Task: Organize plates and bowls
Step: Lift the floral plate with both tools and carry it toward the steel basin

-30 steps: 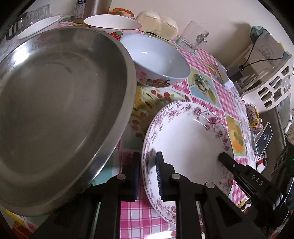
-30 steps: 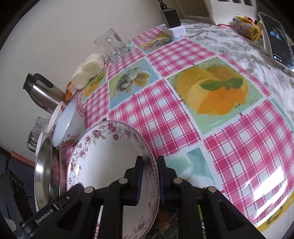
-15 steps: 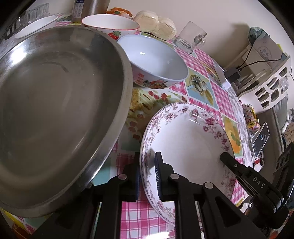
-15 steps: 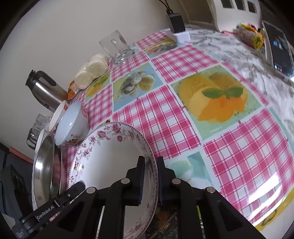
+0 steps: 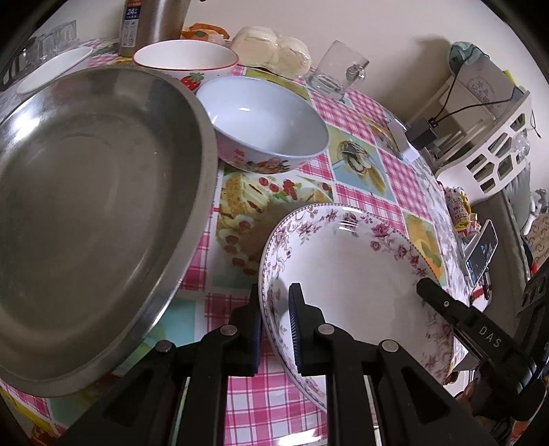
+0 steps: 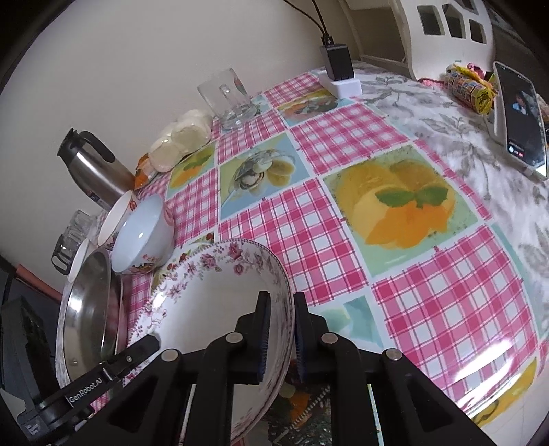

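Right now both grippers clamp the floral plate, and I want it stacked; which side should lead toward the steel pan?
Left. The left hand-held gripper clamps the floral plate on the rim nearest the steel pan.

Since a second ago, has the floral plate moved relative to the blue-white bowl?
Yes. In the left wrist view the floral plate has lifted and tilted, and a wider strip of tablecloth now separates its far rim from the blue-white bowl.

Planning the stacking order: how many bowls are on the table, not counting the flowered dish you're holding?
2. A pale blue bowl sits beside the steel pan; a strawberry bowl stands right behind it, by the flask. The pan may hide more.
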